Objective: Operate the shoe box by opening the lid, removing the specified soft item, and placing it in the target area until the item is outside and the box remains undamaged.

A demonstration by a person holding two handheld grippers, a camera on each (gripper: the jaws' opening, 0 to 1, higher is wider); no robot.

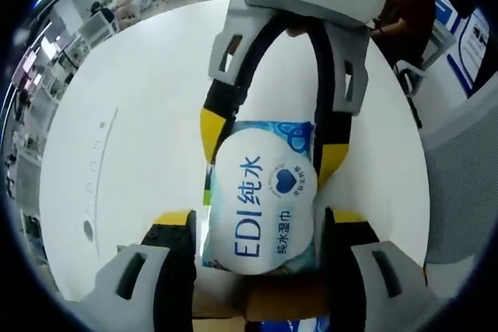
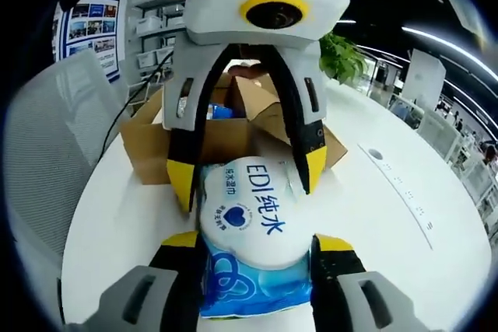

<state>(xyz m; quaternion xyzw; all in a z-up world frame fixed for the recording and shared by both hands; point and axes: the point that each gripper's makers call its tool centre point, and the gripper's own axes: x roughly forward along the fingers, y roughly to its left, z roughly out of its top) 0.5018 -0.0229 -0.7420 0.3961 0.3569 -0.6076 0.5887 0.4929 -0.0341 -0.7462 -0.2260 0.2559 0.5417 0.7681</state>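
Two hand-held grippers pinch one pack of wet wipes (image 1: 263,207) from opposite ends above a round white counter (image 1: 132,161). In the left gripper view, the left hand-held gripper (image 1: 261,227) clamps its yellow-tipped jaws on the pack's near end, while the right hand-held gripper (image 1: 264,153) reaches in from the far side and grips the other end. The right gripper view shows the mirror scene: the right hand-held gripper (image 2: 257,250) closed on the pack (blue-and-white, printed "EDI"), the left one (image 2: 247,172) opposite. Beyond them, an open cardboard shoe box (image 2: 156,145) sits on the counter, flaps raised, with office desks farther off.
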